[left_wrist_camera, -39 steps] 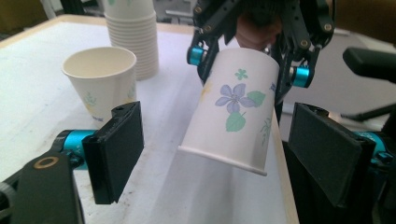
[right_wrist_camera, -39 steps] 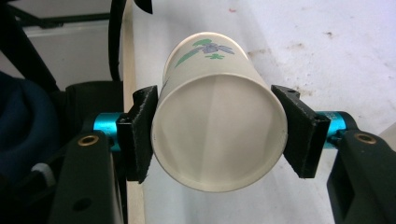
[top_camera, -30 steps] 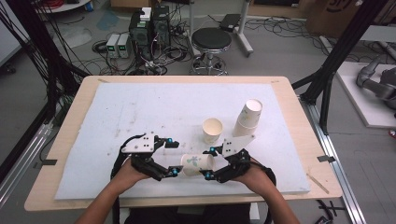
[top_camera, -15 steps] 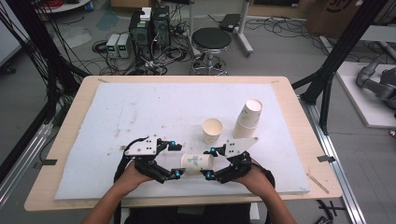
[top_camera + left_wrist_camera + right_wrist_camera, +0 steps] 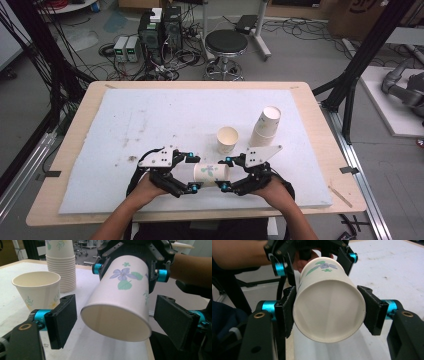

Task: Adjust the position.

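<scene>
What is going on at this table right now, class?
A person holds a gripper in each hand and works with paper cups over a white mat. The right gripper is clamped on a flowered cup, held sideways between the two hands. The left gripper has its pads on either side of the cup's open end without touching it; its jaws have just been closing a little. One cup stands upright nearby, beside a stack of cups.

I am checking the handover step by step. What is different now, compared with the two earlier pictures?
Little has changed. The left gripper has just closed its fingers slightly around the flowered cup, but gaps remain on both sides. The right gripper stays clamped on the cup, in the same place. The upright cup and the cup stack have not moved.
</scene>
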Demonstrator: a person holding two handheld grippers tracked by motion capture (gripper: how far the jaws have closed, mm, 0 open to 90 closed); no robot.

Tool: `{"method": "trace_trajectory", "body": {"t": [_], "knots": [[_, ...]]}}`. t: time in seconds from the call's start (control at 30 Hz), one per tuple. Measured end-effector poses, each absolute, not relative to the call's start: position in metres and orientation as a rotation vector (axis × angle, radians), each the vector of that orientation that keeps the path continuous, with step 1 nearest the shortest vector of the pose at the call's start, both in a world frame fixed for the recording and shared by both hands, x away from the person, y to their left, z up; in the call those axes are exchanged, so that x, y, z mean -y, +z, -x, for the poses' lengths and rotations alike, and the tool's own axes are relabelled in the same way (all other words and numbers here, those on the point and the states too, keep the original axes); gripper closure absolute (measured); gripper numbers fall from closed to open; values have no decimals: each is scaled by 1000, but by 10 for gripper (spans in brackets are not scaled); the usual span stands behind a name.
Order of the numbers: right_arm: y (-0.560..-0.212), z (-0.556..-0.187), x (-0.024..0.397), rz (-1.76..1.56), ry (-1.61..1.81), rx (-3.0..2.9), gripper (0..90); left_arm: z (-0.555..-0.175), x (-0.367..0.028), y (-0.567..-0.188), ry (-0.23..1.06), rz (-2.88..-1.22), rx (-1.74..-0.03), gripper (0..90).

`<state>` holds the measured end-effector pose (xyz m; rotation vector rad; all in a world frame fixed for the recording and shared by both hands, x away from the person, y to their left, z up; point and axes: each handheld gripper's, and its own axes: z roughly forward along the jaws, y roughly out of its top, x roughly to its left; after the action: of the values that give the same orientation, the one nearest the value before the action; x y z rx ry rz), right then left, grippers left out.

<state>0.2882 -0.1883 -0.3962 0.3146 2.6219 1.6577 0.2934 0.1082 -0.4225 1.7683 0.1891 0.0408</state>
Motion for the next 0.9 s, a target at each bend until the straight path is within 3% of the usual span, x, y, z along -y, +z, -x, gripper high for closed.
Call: {"method": "trace_trajectory", "body": {"t": [0.57, 0.9], "knots": [[-399, -293, 194, -353, 1883, -2598, 373, -290, -106, -421, 28, -1712, -145, 268], [-401, -293, 193, -352, 1871, -2629, 373, -289, -108, -413, 18, -1761, -135, 337]]}}
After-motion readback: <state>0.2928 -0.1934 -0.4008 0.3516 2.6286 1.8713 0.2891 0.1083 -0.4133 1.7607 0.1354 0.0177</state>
